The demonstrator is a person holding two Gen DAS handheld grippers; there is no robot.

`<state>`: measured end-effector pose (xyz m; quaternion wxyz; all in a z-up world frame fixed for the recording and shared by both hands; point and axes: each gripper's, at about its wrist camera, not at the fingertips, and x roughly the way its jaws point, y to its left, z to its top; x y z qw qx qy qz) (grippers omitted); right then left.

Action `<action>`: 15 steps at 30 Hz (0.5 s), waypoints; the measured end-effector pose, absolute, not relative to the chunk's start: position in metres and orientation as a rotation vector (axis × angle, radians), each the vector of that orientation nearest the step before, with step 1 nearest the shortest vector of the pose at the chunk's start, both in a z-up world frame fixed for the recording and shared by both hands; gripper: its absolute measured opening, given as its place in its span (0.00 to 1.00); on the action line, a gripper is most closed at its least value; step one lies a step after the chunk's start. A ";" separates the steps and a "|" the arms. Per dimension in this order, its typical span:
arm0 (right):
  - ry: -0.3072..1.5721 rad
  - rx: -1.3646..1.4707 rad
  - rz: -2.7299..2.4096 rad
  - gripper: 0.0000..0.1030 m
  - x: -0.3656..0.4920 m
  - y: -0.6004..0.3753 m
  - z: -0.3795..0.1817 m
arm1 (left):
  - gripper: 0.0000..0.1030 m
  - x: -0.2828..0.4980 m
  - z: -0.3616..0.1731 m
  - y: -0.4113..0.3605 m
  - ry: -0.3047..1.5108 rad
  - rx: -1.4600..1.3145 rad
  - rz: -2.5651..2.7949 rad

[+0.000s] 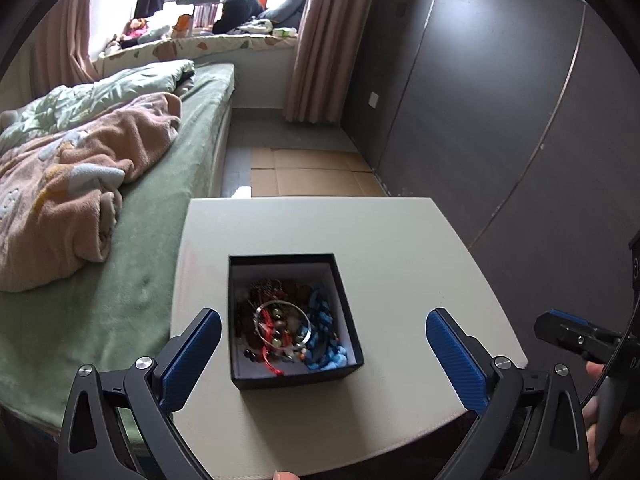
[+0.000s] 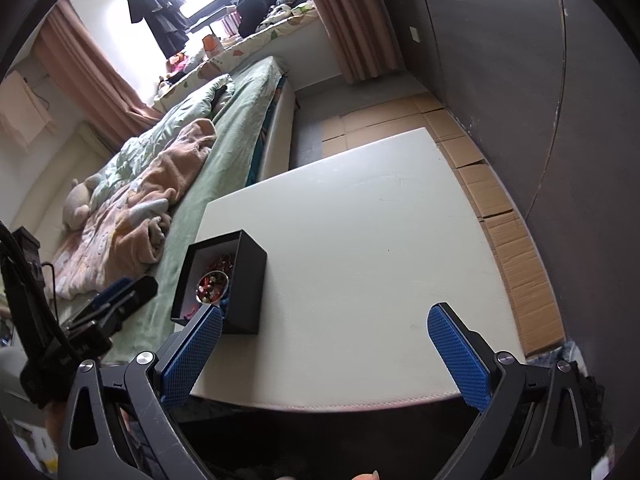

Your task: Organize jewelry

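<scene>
From the left wrist, the left gripper (image 1: 323,350) stood wide open and empty, the black box (image 1: 295,376) of jewelry (image 1: 286,324) sitting between its fingers on the white table (image 1: 400,248).

From the right wrist, the right gripper (image 2: 325,354) was wide open too, holding nothing, the box just past its left finger

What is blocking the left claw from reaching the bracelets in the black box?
Nothing visible. The left gripper is open and empty, and the black box has no lid. The silver bangle lies on top of the beaded jewelry, uncovered.
</scene>
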<state>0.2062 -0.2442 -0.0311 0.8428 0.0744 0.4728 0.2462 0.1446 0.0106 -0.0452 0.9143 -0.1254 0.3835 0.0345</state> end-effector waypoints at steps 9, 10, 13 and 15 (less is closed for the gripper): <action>0.965 0.081 0.569 1.00 0.190 -0.230 -0.025 | 0.99 0.128 -0.033 0.006 0.730 -0.216 0.076; 0.962 0.075 0.572 1.00 0.188 -0.229 -0.024 | 0.99 0.126 -0.031 0.006 0.722 -0.214 0.078; 0.958 0.060 0.580 1.00 0.185 -0.223 -0.024 | 0.99 0.122 -0.027 0.009 0.707 -0.220 0.080; 0.956 0.064 0.584 1.00 0.184 -0.221 -0.024 | 0.99 0.121 -0.026 0.010 0.712 -0.217 0.079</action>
